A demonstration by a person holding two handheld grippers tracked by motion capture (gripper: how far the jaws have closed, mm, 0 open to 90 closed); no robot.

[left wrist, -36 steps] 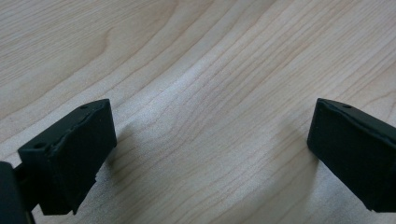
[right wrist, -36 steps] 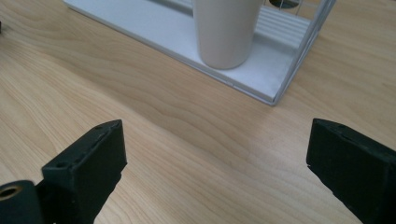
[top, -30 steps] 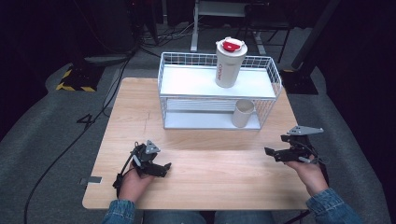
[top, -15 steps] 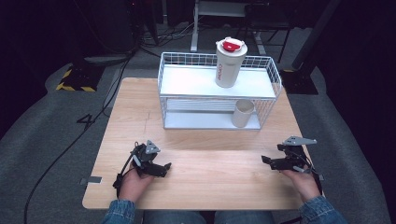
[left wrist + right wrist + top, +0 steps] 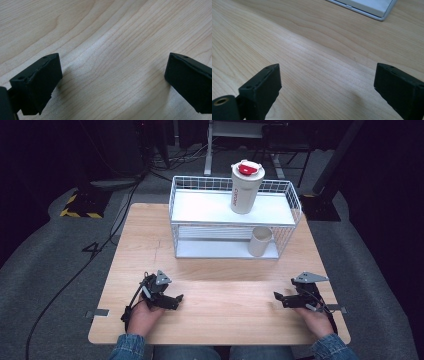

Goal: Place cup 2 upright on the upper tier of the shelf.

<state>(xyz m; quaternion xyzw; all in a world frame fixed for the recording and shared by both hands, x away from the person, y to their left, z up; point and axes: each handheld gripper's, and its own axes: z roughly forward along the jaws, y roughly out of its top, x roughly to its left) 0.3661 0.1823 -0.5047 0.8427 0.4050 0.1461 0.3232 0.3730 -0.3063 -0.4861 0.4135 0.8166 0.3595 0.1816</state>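
Note:
A white wire rack (image 5: pixel 232 217) stands at the back of the wooden table (image 5: pixel 140 250). On its top shelf a cream tumbler with a red lid (image 5: pixel 246 187) stands upright. A cream mug (image 5: pixel 259 241) sits on the lower shelf at the right. My left gripper (image 5: pixel 172 301) rests low over the table's front left, open, with bare wood between its jaws (image 5: pixel 112 82). My right gripper (image 5: pixel 280 299) lies at the front right, also open over bare wood (image 5: pixel 327 92). Both point inward toward the table's middle.
The rack's white base corner (image 5: pixel 372 7) lies ahead of the right gripper. Cables trail from both grippers. Around the table are grey floor, a yellow-black striped plate (image 5: pixel 80 205) at the far left and a dark stand (image 5: pixel 320 202) at the far right.
My right gripper has come down and inward from the table's right edge to rest at the front right. The left gripper has stayed where it was.

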